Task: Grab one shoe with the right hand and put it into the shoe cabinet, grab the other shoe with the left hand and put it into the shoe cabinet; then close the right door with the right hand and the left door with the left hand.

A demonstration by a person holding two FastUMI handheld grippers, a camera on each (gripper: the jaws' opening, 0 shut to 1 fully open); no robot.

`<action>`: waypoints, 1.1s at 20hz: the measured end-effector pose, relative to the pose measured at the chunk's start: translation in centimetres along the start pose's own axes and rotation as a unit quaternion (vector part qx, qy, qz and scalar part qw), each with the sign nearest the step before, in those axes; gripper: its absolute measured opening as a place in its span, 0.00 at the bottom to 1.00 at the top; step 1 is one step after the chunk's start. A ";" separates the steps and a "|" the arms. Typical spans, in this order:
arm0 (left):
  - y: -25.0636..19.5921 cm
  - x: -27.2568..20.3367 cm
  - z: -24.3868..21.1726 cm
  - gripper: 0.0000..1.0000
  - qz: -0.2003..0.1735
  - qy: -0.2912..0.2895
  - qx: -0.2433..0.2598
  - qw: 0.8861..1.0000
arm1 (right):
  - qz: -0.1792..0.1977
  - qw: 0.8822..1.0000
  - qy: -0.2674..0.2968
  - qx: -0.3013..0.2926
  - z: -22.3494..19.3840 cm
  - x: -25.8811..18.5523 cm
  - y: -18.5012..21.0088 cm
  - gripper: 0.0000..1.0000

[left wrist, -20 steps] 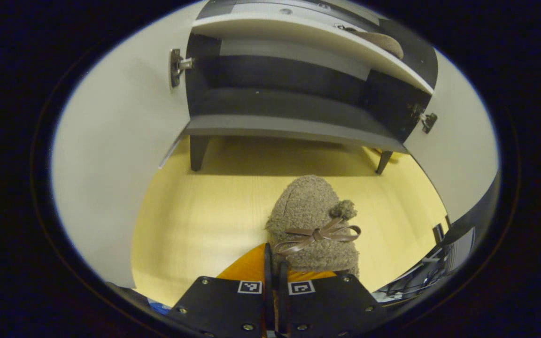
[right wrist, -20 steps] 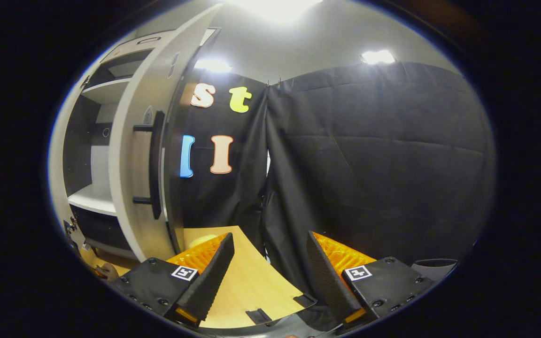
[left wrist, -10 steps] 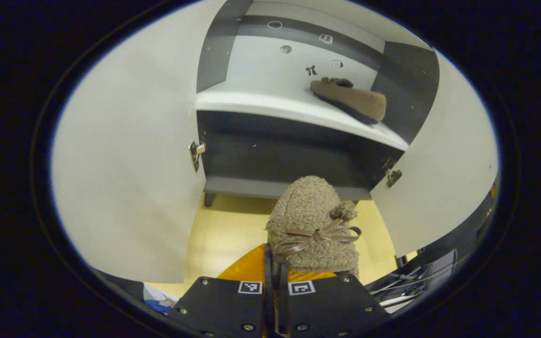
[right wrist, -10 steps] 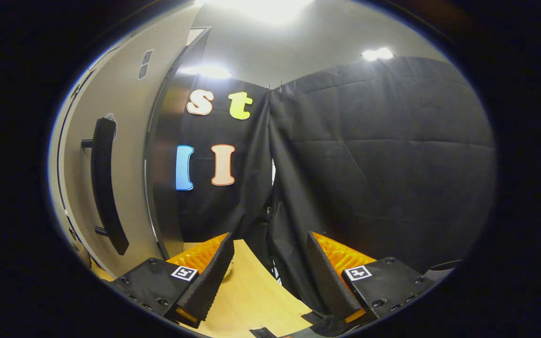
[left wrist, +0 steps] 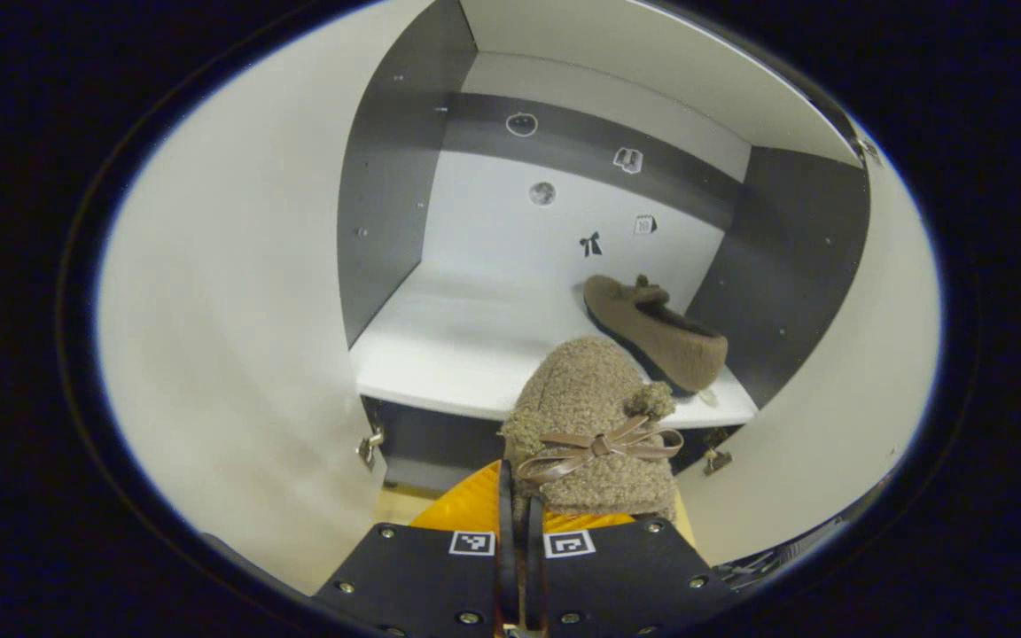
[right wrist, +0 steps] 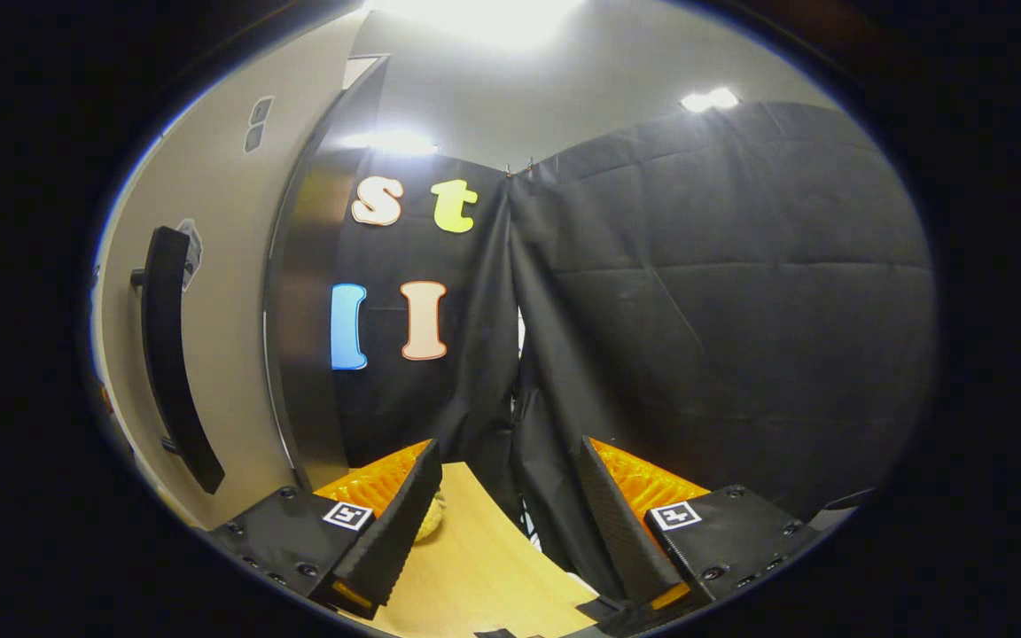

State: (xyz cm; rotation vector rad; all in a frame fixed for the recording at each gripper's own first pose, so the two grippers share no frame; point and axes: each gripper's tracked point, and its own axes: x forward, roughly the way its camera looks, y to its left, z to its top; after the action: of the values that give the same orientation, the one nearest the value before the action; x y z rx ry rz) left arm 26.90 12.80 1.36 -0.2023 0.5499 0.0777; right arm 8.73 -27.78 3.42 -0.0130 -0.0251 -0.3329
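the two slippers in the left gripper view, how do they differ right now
The held slipper is pinched in the left gripper, in front of the cabinet; the shelf slipper lies on the white shelf, toward its right side. The held slipper points its toe away from the camera and shows a brown ribbon bow; the shelf slipper lies angled, showing its side, dark sole edge and opening. Both are the same fuzzy tan material, plainly a pair.

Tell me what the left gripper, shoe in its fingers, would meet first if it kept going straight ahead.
Probably the white shelf: the left gripper points into the open cabinet, and the held shoe's toe is over the shelf's front edge. The other shoe lies farther back to the right. Depth is unclear.
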 end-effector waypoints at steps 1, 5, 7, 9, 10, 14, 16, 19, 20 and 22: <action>0.2 1.1 1.5 0.05 0.004 -0.012 0.001 1.000 | -0.002 1.000 0.000 0.009 -0.2 -0.1 -0.2 0.98; -0.5 5.3 7.4 0.05 0.004 -0.057 0.009 0.998 | -0.014 1.000 0.008 0.011 -1.2 -1.9 -1.5 0.98; -0.5 8.5 10.0 0.05 0.006 -0.077 0.003 0.997 | -0.028 0.999 0.020 0.003 -2.0 -3.2 -2.7 0.98; 0.0 11.2 11.4 0.05 0.019 -0.081 -0.003 0.997 | -0.045 0.998 0.035 0.008 -2.6 -4.1 -3.7 0.96; 0.2 12.5 11.6 0.05 0.024 -0.077 -0.005 0.997 | -0.051 0.998 0.036 0.016 -2.5 -4.6 -3.9 0.96; 0.5 15.8 11.5 0.05 0.029 -0.055 -0.011 0.998 | -0.064 0.997 0.027 0.037 -2.1 -5.2 -4.2 0.98; 0.8 16.8 11.4 0.05 0.038 -0.046 0.005 0.998 | -0.063 0.997 0.031 0.036 -2.5 -5.3 -4.0 0.95; 0.9 17.4 10.9 0.05 0.049 -0.031 0.024 0.998 | -0.057 0.997 0.036 0.035 -2.7 -5.4 -3.6 0.96; 0.7 17.3 10.8 0.08 0.047 -0.026 0.029 0.998 | -0.054 0.997 0.037 0.035 -2.8 -5.3 -3.4 0.96; 0.3 16.5 10.4 0.13 0.041 -0.018 0.040 0.998 | -0.046 0.998 0.039 0.033 -2.6 -4.9 -2.8 0.96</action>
State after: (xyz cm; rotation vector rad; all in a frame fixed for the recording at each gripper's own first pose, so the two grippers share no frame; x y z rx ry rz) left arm 46.20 15.60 1.36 -0.0999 0.5240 0.1386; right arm 3.21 -28.85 0.70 0.0668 0.0415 -0.4241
